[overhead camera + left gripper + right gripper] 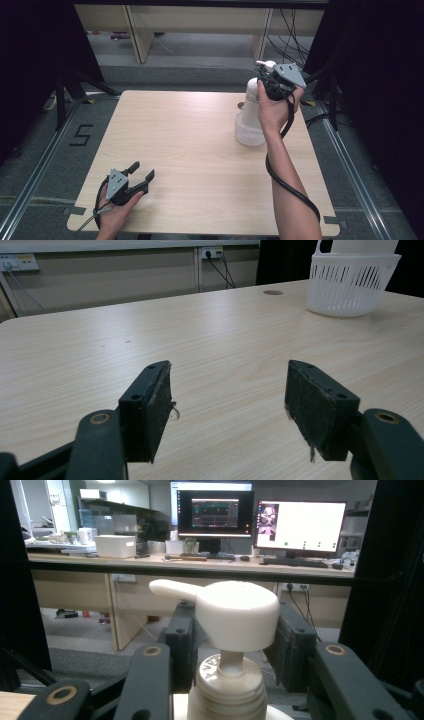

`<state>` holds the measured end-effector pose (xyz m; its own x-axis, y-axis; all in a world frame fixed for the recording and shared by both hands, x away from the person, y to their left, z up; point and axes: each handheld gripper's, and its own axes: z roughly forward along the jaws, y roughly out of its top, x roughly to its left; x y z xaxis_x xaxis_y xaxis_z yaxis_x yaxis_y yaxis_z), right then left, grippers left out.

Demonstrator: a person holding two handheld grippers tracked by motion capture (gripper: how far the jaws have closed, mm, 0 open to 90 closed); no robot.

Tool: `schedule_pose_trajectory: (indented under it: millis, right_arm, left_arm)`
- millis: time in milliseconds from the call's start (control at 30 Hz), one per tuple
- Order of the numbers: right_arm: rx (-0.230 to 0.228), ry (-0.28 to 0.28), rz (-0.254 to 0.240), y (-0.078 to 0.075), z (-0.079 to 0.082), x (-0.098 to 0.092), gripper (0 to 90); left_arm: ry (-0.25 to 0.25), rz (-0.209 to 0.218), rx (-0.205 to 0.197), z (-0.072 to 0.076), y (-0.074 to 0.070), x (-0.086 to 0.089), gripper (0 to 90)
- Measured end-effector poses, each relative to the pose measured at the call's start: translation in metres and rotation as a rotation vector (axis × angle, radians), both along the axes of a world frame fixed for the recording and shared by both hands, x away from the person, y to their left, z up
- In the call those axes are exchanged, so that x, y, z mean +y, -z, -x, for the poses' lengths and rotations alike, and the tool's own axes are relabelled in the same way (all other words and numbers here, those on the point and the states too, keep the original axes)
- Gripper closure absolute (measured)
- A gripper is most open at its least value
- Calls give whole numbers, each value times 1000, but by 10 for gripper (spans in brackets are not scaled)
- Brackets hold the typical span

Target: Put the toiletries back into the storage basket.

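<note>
Pale wood desk point(200, 150) | right hand-held gripper point(232, 630) pinching pump bottle point(252, 107) at rigid pump head point(235, 612), smooth, top-heavy, likely slippery | left hand-held gripper point(140, 176) spread, idle.

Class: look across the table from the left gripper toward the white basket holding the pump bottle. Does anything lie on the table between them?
Nothing visible does. The left gripper rests open at the near left corner, and bare table runs from it to the white basket. The right gripper already has its jaws shut on the pump bottle at its pump head.
</note>
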<state>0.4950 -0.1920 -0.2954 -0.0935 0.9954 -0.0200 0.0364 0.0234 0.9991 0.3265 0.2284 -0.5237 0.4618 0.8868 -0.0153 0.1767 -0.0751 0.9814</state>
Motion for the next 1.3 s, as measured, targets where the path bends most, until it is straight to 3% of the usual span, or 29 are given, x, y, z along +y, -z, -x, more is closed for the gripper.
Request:
schedule_pose_trajectory:
  millis: [200,267,367,400,600,833,900,933,1200,1300]
  right_arm:
    - [8,1,5,4,-1,0,599]
    - [19,-3,-19,6,-1,1,599]
    - [16,1,4,8,-2,-1,599]
    - [26,0,-12,9,-2,0,599]
    - [33,1,3,15,-3,-2,599]
    - [51,4,5,23,-4,-3,599]
    - [58,11,-16,26,-4,-2,599]
    - [51,7,9,27,-4,-4,599]
    - [78,11,-13,37,-4,-3,599]
    - [77,6,6,41,-5,-5,599]
  left_arm:
    - [3,-1,-2,0,0,0,349]
    - [7,0,-10,-1,1,-1,349]
    - [7,-2,-10,-1,0,-1,349]
    - [6,-2,-9,-1,0,-1,349]
    - [5,-10,4,0,0,0,350]
    - [8,-2,-9,-1,0,-1,349]
    - [8,-8,-1,0,0,0,349]
    - [7,-7,2,0,0,0,349]
    - [5,-8,0,0,0,0,349]
    - [5,-8,0,0,0,0,350]
